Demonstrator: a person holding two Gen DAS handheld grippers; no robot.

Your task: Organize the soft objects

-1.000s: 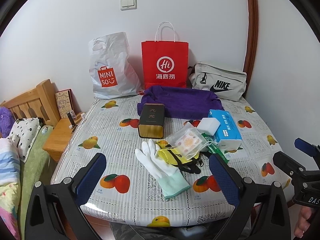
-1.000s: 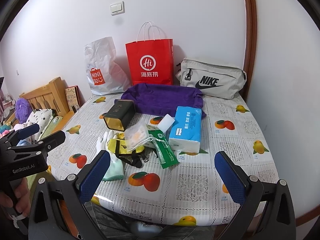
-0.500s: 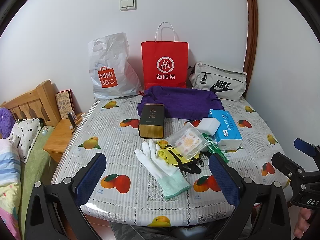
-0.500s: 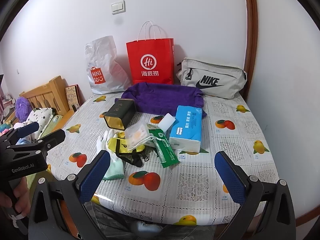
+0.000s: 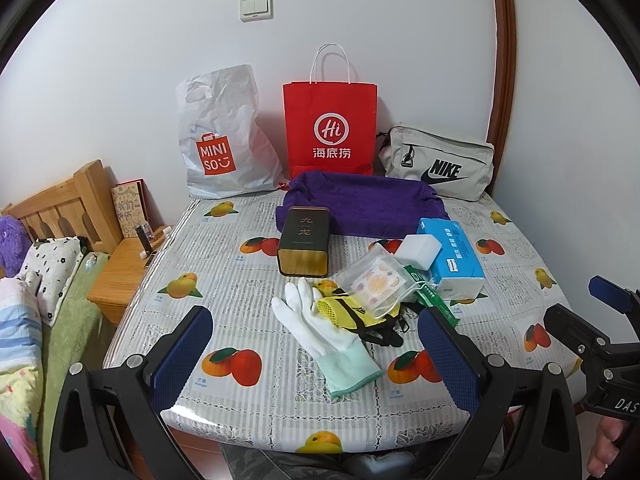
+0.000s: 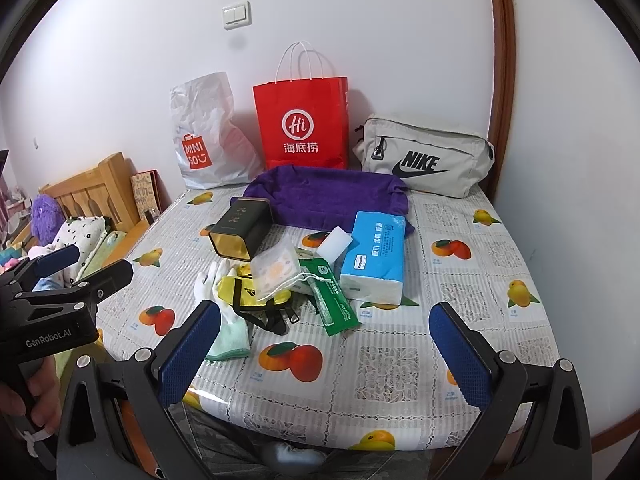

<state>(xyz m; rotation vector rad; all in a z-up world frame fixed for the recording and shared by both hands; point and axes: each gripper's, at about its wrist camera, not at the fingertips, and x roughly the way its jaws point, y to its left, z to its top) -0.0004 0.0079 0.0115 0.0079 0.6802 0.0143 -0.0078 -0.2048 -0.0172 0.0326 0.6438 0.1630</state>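
The left gripper (image 5: 314, 350) hangs wide open and empty at the table's (image 5: 248, 396) near edge, the white glove (image 5: 320, 330) just ahead between its fingers; a straight, low approach to the cuff looks safest. From the right, the right gripper (image 6: 324, 350) gapes empty too, the tissue pack (image 6: 374, 258) beyond, beside the yellow pouch (image 6: 240, 292).

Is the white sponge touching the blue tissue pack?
Touching. In the right wrist view the white sponge leans against the side of the blue tissue pack, no gap between.
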